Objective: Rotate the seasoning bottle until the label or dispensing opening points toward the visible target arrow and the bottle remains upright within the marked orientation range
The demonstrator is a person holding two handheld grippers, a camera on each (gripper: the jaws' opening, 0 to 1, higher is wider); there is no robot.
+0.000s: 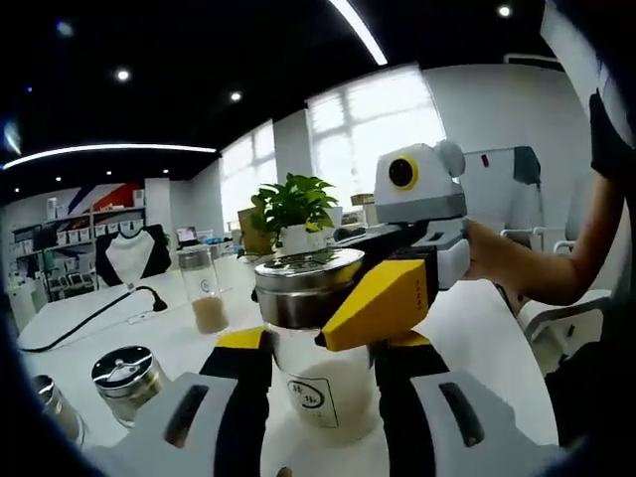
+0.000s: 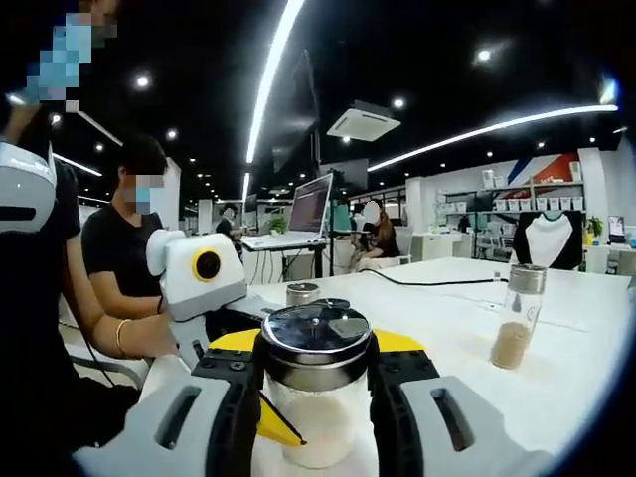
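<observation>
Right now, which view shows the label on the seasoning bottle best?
The left gripper view: the label faces that camera, low on the seasoning bottle, between the left gripper jaws. In the right gripper view the bottle shows its metal lid and white contents between the right gripper jaws, no label face.

Left grey-and-black two-jaw gripper with yellow jaw pads (image 1: 320, 370) closed from both sides on the glass body of the steel-capped seasoning bottle (image 1: 316, 388), jaws upright. Right grey-and-black two-jaw gripper with yellow jaw pads (image 2: 314, 388) clamped on the steel cap (image 2: 316, 343), reaching in level from the side. Bare hand (image 1: 487, 260) wrapped round the right gripper's rear, forearm extended.
</observation>
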